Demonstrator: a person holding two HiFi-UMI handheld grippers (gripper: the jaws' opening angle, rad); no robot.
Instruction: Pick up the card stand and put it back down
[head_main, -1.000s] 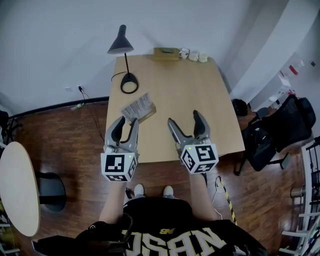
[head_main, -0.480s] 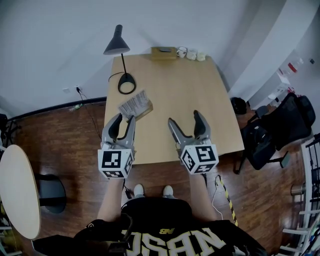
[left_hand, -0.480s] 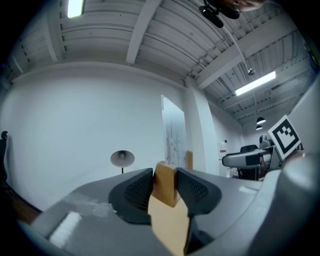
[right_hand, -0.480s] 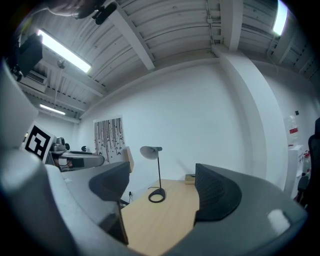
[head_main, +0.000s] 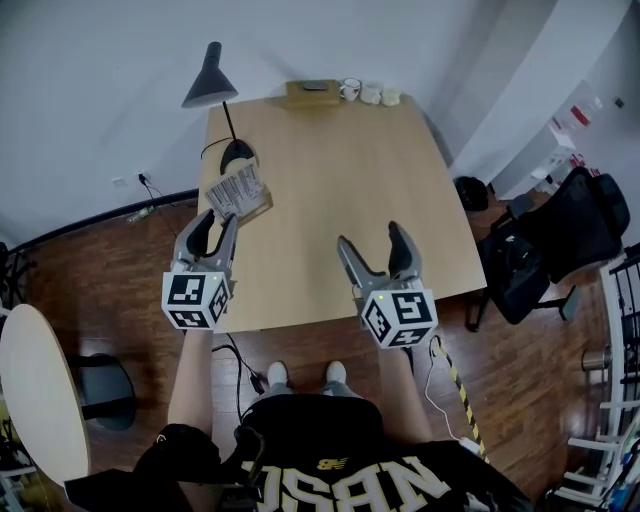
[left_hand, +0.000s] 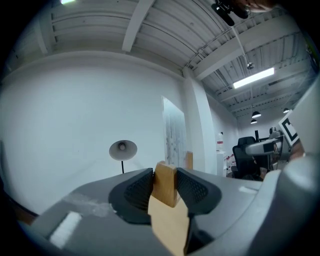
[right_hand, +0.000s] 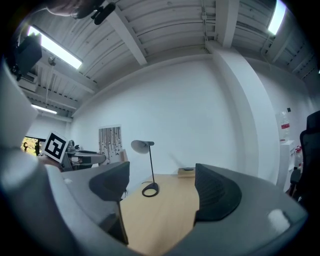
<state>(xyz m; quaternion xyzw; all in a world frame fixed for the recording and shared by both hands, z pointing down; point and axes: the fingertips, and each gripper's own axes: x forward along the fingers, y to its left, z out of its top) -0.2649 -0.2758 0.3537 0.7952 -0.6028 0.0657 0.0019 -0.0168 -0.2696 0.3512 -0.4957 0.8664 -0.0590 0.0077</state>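
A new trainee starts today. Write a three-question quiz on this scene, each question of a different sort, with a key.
1. True or false: the right gripper stands open with nothing between its jaws.
2. What is the left gripper shut on? A. the card stand B. a bottle C. a pen
3. Fill in: near the left edge of the table stands a black desk ____.

Key: 1 true; 2 A; 3 lamp.
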